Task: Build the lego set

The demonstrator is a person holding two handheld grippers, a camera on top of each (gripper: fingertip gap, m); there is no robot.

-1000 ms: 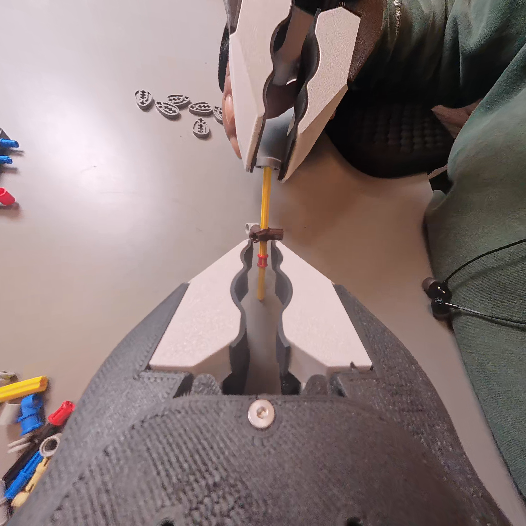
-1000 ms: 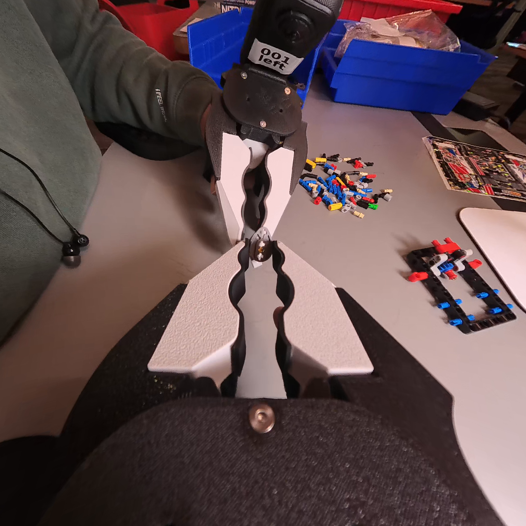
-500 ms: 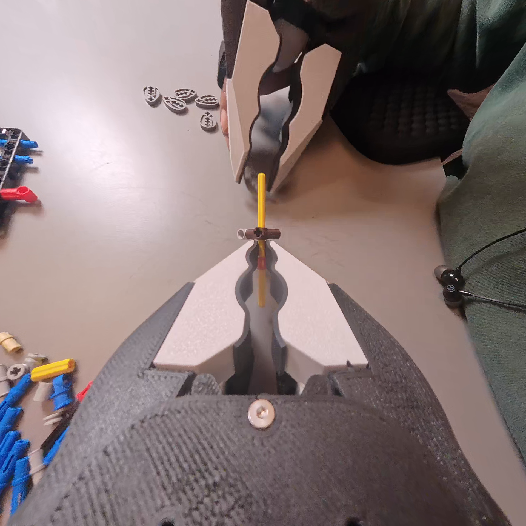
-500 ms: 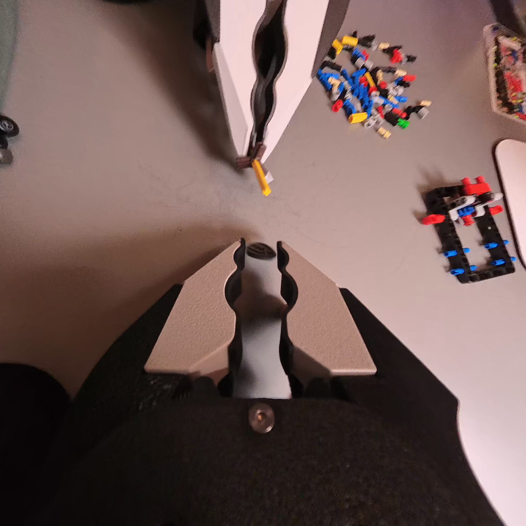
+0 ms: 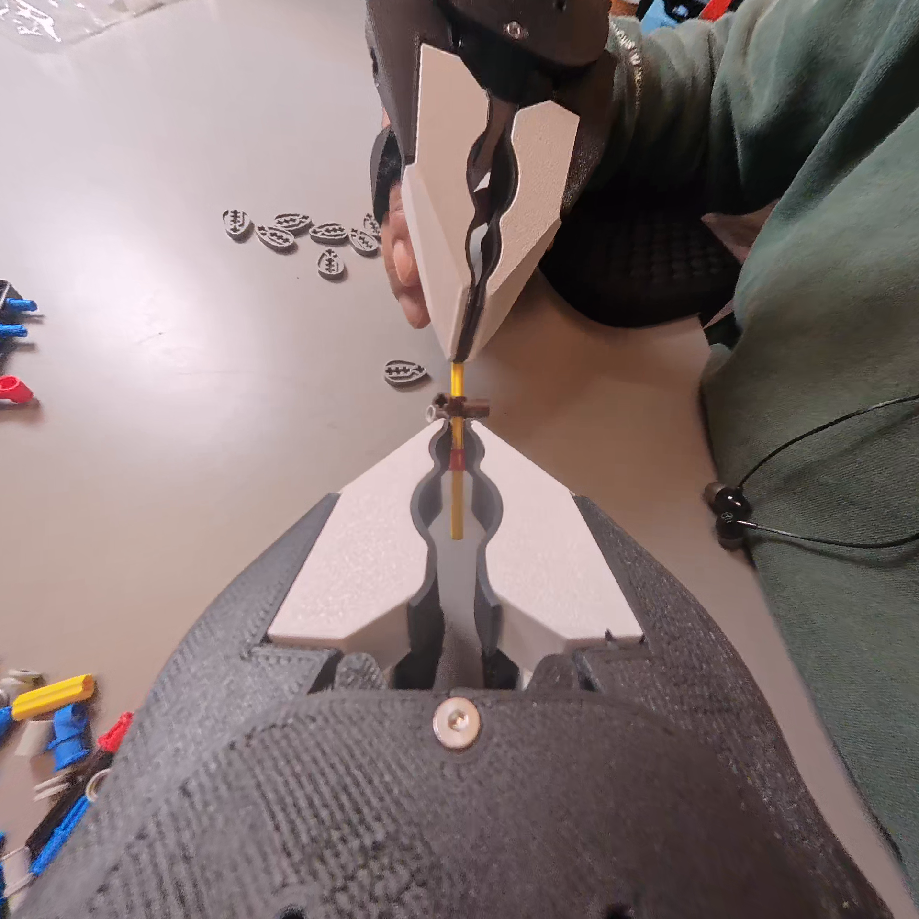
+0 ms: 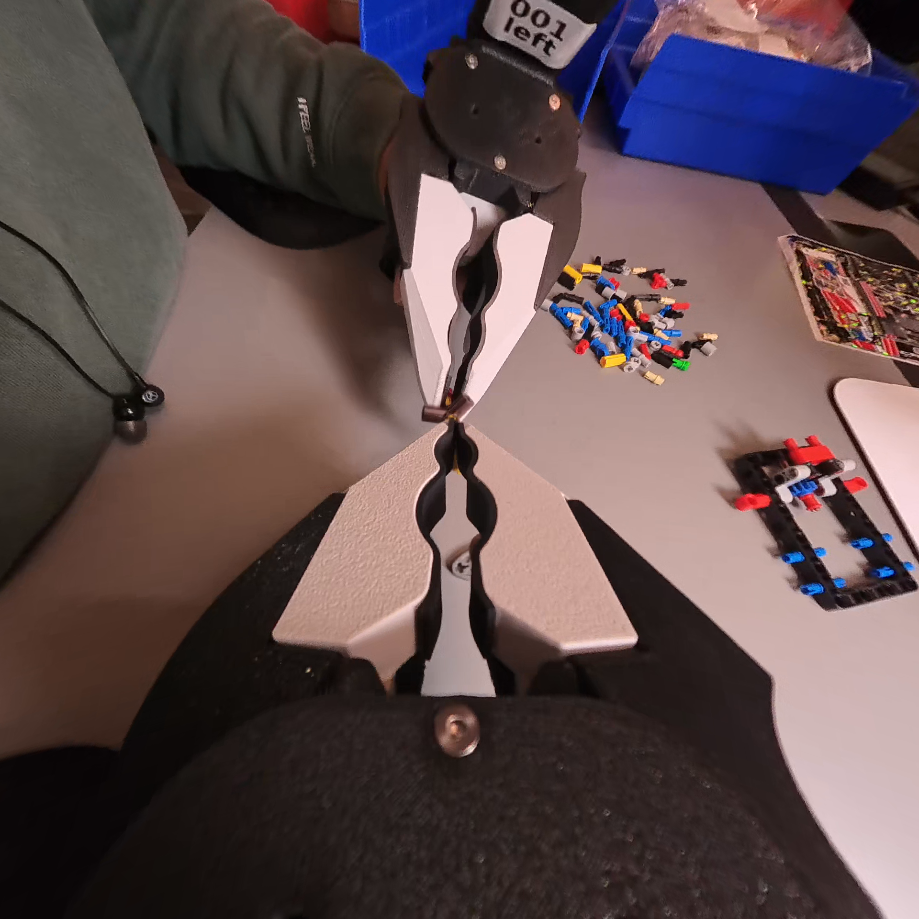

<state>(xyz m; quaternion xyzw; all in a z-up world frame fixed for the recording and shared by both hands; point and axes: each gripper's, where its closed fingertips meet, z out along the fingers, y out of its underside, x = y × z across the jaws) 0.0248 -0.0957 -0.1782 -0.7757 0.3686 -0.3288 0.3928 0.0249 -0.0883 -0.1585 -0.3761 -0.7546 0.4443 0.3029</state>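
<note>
My left gripper (image 5: pixel 457 427) is shut on a thin yellow axle (image 5: pixel 456 497) that runs along its jaws. A red bush (image 5: pixel 457 460) sits on the axle between the pads. A brown cross connector (image 5: pixel 462 409) sits on it just past the fingertips. My right gripper (image 6: pixel 453 432) faces the left one tip to tip and is shut on the axle's far end (image 6: pixel 455 465). It also shows in the left wrist view (image 5: pixel 462 355). The left gripper (image 6: pixel 450 403) and the connector (image 6: pixel 442 410) show in the right wrist view. Both hold the axle above the table.
One grey oval piece (image 5: pixel 405 372) lies on the table under the axle, several more (image 5: pixel 298 233) farther off. A black frame build (image 6: pixel 825 527), a pile of small parts (image 6: pixel 631 323), a booklet (image 6: pixel 855 298) and blue bins (image 6: pixel 746 99) stand to the right. A green sleeve (image 5: pixel 820 248) and earbuds (image 5: pixel 731 512) are close by. Both grippers' tips are close together, under 4 cm apart. It is some 6 cm from my left tips to the grey oval piece (image 5: pixel 405 372).
The right gripper pulled away from the axle, opened over the table and left a grey oval piece there. It has come back and shut on the axle's far end. The left gripper keeps its hold.
</note>
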